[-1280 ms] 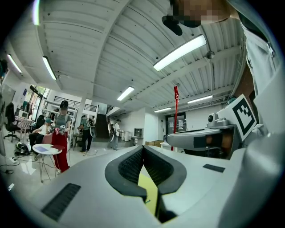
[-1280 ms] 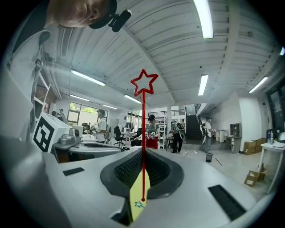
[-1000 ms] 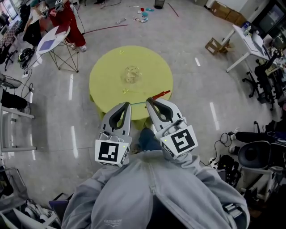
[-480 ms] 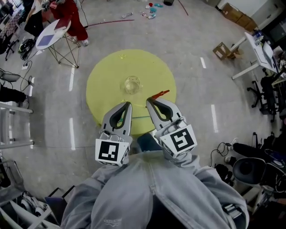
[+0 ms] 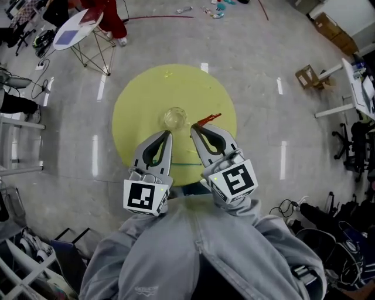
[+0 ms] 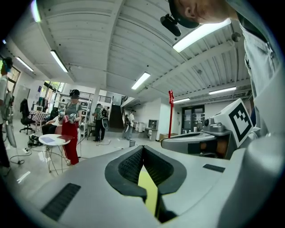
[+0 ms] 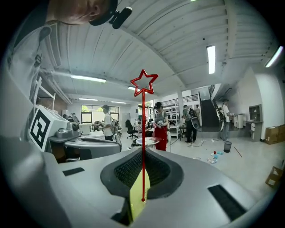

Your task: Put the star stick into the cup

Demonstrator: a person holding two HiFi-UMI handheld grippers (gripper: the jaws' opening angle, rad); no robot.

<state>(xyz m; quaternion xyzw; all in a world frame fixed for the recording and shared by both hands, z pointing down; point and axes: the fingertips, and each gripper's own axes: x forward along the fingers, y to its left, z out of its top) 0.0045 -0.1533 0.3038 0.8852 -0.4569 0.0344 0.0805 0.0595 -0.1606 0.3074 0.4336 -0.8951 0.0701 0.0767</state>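
Observation:
A clear cup [image 5: 174, 117] stands near the middle of the round yellow table [image 5: 140, 99]. My right gripper [image 5: 194, 129] is shut on the thin red star stick [image 5: 209, 120], which juts past the jaw tips just right of the cup. In the right gripper view the stick [image 7: 143, 133] rises upright from the closed jaws of my right gripper [image 7: 143, 151], its outline star on top. My left gripper [image 5: 168, 135] hovers over the table's near side beside the right one, shut with nothing in it. In the left gripper view the stick [image 6: 170, 113] shows to the right of my left gripper [image 6: 142, 149].
A small folding table [image 5: 75, 30] and a person in red trousers [image 5: 112, 16] are at the far left. Cardboard boxes [image 5: 309, 77] and desks [image 5: 357, 88] lie to the right. Cables and gear crowd the floor edges [image 5: 23, 246]. Several people stand in the room [image 7: 160, 122].
The table and cup have drawn closer to both grippers in the head view. The stick's tip now sits just right of the cup. Both grippers stay shut.

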